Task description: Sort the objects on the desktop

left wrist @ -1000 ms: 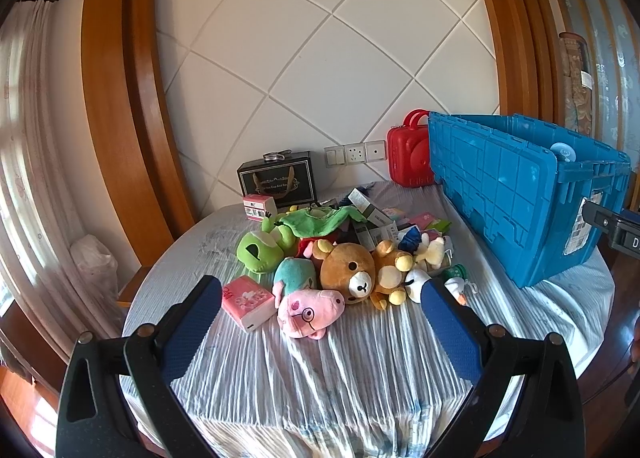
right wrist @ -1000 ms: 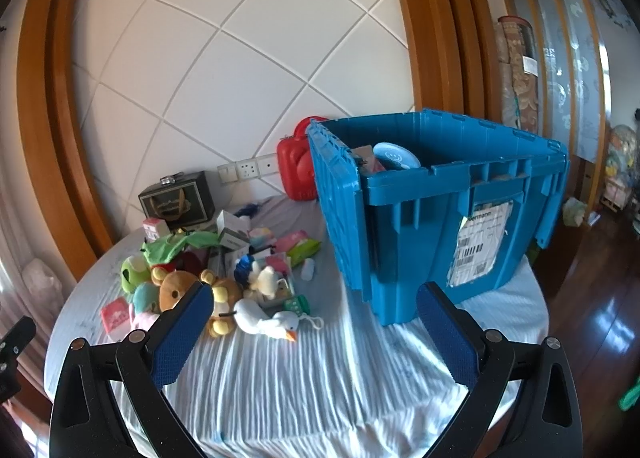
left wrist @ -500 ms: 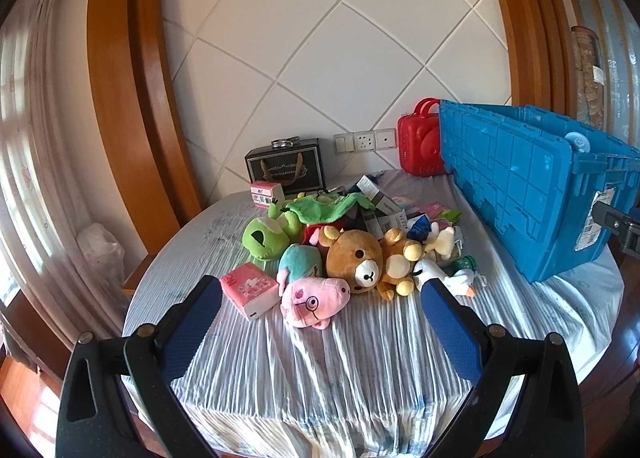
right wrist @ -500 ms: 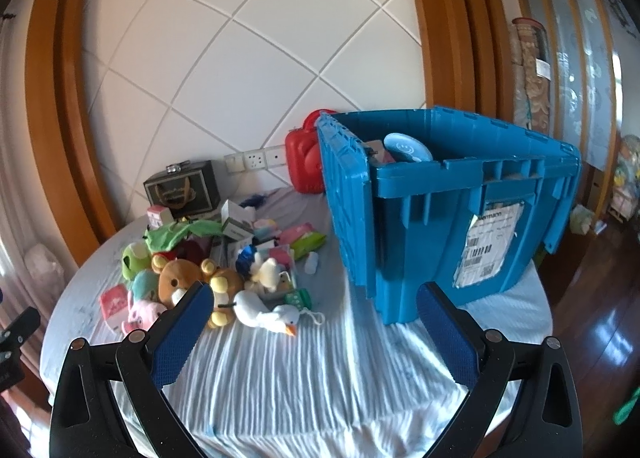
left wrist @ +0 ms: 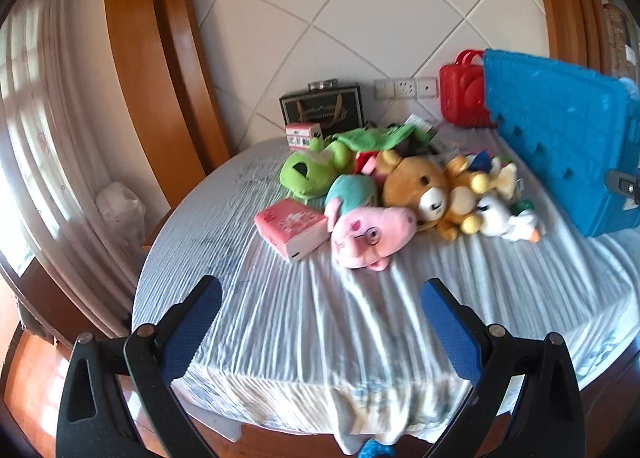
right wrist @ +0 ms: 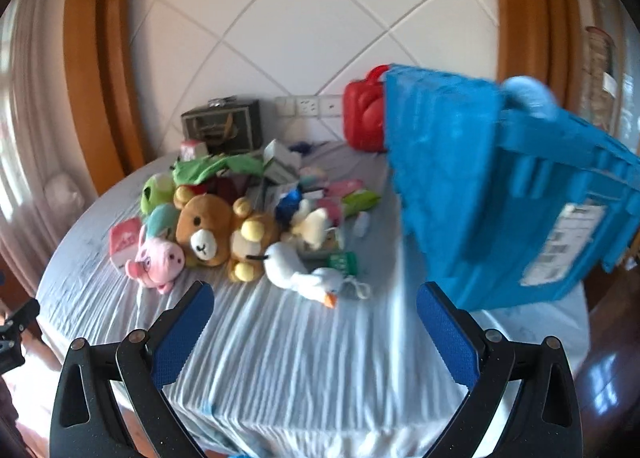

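Both grippers, left [left wrist: 320, 294] and right [right wrist: 315, 296], hover with jaws wide and empty above the table [left wrist: 304, 322]; toys [left wrist: 424, 189] heaped beside a blue crate [right wrist: 500, 193].

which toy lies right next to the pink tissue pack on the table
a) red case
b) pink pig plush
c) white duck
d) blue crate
b: the pink pig plush lies right beside the pink tissue pack, while the white duck sits further along the row of toys, toward the blue crate.

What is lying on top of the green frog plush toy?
A green cloth is draped over the back of the green frog plush and the toys behind it. What the cloth covers beneath is hidden.
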Tool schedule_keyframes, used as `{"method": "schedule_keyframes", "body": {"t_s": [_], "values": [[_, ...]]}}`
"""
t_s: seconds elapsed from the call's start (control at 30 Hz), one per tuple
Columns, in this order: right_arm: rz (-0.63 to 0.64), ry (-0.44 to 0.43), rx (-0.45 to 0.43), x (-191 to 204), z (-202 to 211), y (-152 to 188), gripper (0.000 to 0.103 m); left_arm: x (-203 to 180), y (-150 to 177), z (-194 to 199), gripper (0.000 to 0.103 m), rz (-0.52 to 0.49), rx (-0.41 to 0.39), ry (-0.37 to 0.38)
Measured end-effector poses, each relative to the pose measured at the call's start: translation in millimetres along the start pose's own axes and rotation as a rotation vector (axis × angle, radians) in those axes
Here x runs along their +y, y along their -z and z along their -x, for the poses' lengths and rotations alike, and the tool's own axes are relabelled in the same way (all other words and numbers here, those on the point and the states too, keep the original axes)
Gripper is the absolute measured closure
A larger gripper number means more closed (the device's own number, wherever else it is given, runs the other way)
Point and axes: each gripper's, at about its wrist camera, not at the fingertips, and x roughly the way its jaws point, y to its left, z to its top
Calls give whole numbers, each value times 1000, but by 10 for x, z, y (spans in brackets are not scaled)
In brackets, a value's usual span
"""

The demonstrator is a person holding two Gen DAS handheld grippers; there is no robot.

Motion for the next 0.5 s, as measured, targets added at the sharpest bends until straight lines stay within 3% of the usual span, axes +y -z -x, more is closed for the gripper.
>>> {"method": "schedule_keyframes", "body": {"t_s": [0.3,0.4,0.5], "values": [[152,-137,85,773,-899,-379,0,100,-270,-878,2,-61,41,71],[145,-179,128,888,-1153,-429,0,140,-373,-1147,2,-83,52,127],[101,-180,143,873,-1352,-454,0,153,-450,-1401,2,-97,78,123]]}}
